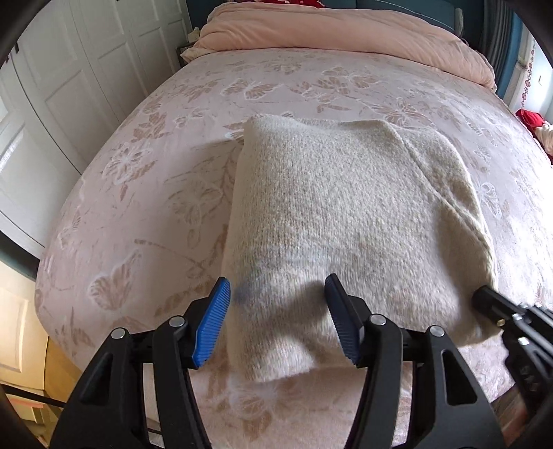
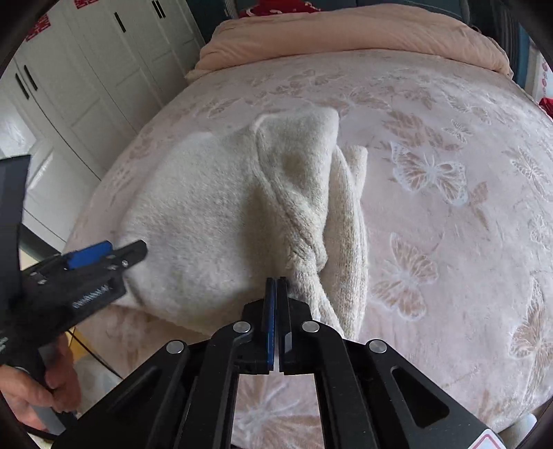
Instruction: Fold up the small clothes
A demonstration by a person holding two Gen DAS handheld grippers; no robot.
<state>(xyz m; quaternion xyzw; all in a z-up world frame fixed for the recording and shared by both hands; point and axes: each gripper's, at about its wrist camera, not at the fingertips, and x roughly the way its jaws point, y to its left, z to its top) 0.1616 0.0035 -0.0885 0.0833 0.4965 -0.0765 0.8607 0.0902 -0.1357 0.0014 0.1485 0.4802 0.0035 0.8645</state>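
Observation:
A cream knitted sweater (image 1: 345, 207) lies folded on the pink butterfly-patterned bed (image 1: 138, 193). My left gripper (image 1: 276, 297) is open, its blue pads (image 1: 212, 321) spread over the sweater's near edge, holding nothing. My right gripper (image 2: 276, 286) is shut, its tips against the sweater's (image 2: 214, 207) near right corner; whether cloth is pinched between the pads I cannot tell. The right gripper's tip shows in the left wrist view (image 1: 484, 297) at the sweater's right corner. The left gripper shows in the right wrist view (image 2: 103, 255) at the sweater's left edge.
A rolled pink duvet (image 1: 345, 31) lies across the far end of the bed. White wardrobe doors (image 2: 86, 69) stand to the left. Red items (image 1: 532, 121) sit at the bed's right edge. The bed's near edge is just below the grippers.

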